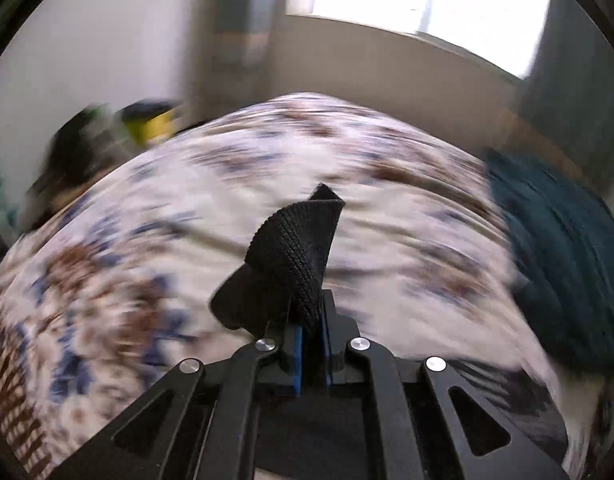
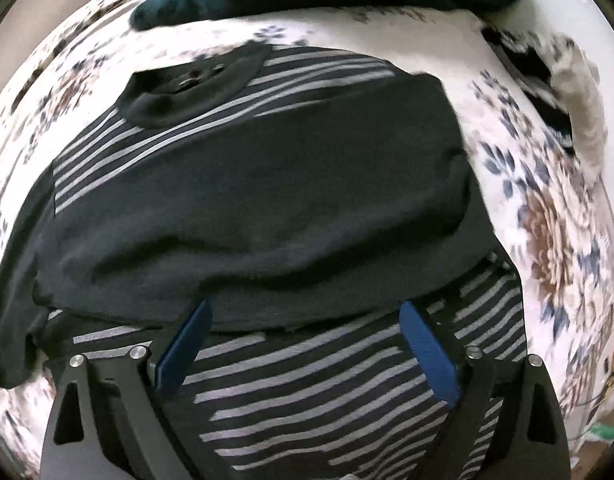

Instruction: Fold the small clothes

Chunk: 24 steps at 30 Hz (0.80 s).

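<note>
Two tools, two jobs: my left tool [image 1: 313,320] is pinched together on a small black ribbed knit piece [image 1: 295,248] (a sock, I think), held above the floral bedsheet [image 1: 147,216]; my right tool [image 2: 307,344] stands apart over the black top with grey stripes [image 2: 307,384] lying flat on the bed. Both fabrics look light, limp and prone to sag; I judge a hem or corner the best hold, since a mid-panel pinch would bunch the layers.
</note>
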Tool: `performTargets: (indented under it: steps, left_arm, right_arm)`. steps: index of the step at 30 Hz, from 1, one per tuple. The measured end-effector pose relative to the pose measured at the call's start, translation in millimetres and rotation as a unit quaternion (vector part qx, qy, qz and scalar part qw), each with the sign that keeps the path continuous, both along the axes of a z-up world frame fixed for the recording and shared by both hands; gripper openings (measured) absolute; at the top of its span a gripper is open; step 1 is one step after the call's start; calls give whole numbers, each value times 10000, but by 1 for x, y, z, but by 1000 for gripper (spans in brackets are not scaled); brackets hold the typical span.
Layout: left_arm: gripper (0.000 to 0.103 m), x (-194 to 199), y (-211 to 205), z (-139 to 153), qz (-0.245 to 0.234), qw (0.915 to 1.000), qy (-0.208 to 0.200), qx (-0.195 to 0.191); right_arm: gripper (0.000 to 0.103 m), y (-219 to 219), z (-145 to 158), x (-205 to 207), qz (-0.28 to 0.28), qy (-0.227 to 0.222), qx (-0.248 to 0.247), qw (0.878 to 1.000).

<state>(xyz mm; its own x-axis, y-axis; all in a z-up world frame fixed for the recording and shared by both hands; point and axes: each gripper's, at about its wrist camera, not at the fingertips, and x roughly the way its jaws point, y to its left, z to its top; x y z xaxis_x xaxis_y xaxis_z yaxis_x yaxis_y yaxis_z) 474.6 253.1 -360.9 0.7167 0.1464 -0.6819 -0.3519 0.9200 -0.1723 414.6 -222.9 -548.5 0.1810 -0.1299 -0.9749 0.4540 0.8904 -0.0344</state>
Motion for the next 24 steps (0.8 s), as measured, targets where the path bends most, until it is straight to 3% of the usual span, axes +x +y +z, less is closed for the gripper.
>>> performTargets:
  steps: [3,8,12,17,18,19,20,21,22,24]
  left_arm:
    - [5,12,-97,3,-966,9953,19,7]
    - [5,8,-257,-27,-2192,9739,449,-377]
    - [5,-3,-351,-63,-2749,9558,894,-535]
    - [13,-13,-414,-91,-3099,9352,1573,-677]
    - [28,-15,-416,-93,-3097,9336,1712,-570]
    - [49,-16,-417,-92,-3102,9329,1743,-552]
    - [61,-18,-411,-89,-3133,9317,1738,-604]
    - [79,-20,-400,-82,-3091,9342,1682,-588]
    - [83,-24,-393,-81,-3037,9372,1631,-534]
    - [83,-28,-352,-68,-2657,9530,1439,-231]
  right_arm:
    - [96,-32,-1,-14,-167,-6,111,9998]
    - [96,-99,-8,-45,-481,197,200,9984]
    - [96,-152,-8,-63,-707,264,139,9970]
    - [96,-200,-4,-71,-865,216,212,9958]
    - [96,-208,-2,-72,-869,184,290,9956]
    - [96,-212,1,-71,-875,137,376,9954]
    - [96,-217,5,-71,-902,55,510,9946]
    - [96,-221,9,-70,-933,-23,631,9936]
    - [96,-224,13,-68,-957,-116,799,9921]
    - [96,-226,22,-60,-1004,-296,1173,9876]
